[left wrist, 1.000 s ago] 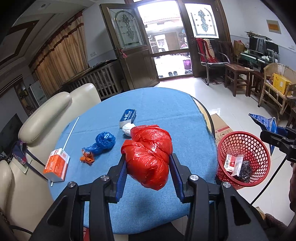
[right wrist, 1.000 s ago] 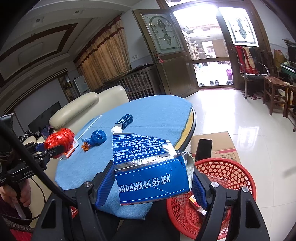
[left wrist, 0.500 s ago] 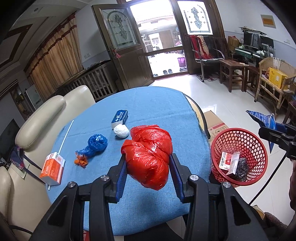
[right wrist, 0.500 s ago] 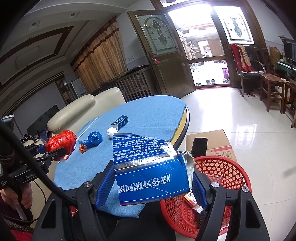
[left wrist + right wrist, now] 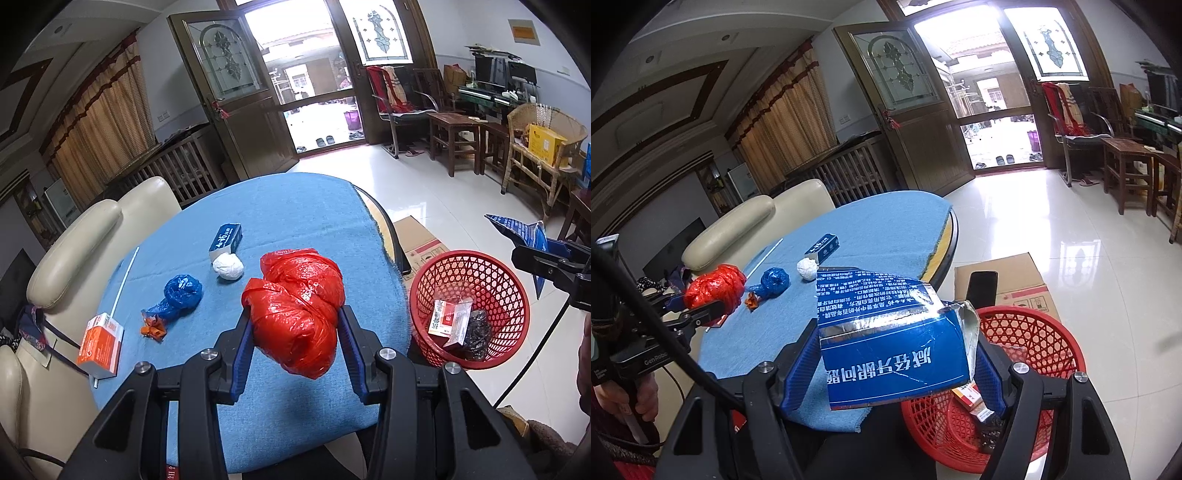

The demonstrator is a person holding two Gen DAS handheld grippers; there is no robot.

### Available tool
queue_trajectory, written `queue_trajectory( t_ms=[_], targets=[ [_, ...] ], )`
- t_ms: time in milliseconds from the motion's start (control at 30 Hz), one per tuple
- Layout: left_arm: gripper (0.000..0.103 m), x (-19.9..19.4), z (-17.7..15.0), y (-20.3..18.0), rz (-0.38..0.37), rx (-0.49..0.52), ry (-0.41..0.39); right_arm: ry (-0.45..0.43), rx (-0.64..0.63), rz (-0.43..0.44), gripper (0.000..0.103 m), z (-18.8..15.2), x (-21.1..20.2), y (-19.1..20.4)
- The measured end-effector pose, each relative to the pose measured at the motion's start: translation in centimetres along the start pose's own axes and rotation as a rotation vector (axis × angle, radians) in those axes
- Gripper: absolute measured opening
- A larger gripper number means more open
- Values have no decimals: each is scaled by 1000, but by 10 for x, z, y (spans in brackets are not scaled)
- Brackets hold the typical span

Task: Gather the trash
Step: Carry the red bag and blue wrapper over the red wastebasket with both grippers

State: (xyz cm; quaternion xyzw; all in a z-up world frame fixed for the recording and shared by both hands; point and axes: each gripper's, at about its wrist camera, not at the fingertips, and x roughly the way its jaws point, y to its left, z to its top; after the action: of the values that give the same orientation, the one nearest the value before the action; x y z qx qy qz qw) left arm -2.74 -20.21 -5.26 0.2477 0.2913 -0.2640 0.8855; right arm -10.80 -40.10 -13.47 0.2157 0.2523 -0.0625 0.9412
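Observation:
My left gripper point(image 5: 297, 325) is shut on a crumpled red plastic bag point(image 5: 295, 310), held above the near edge of the blue-clothed round table point(image 5: 280, 206). My right gripper point(image 5: 897, 354) is shut on a torn blue foil-lined carton point(image 5: 892, 347) with white print, held beside and partly over the red mesh basket point(image 5: 1023, 332). That basket point(image 5: 469, 291) stands on the floor right of the table and holds a small boxed packet and a dark wad. On the cloth lie a blue bag wad point(image 5: 181, 291), a white paper ball point(image 5: 228, 266), a small blue box point(image 5: 226, 237) and an orange carton point(image 5: 100, 344).
A cream leather chair point(image 5: 74, 236) stands left of the table. A flat cardboard box point(image 5: 1008, 277) with a dark phone on it lies on the tiled floor behind the basket. A white straw point(image 5: 123, 271) and orange scrap point(image 5: 152, 328) rest on the cloth. Wooden stools and chairs line the right wall.
The left gripper with the red bag has drifted a little across the table; table objects and basket sit slightly differently in its view. The right gripper and carton have hardly moved.

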Motion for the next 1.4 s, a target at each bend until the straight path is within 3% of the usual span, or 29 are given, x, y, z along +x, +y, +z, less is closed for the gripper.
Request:
queue_trajectory(
  t_ms=[1400],
  targets=[
    [46, 18, 22, -67, -62, 133, 30, -13, 127, -27, 77, -5, -10, -59]
  ],
)
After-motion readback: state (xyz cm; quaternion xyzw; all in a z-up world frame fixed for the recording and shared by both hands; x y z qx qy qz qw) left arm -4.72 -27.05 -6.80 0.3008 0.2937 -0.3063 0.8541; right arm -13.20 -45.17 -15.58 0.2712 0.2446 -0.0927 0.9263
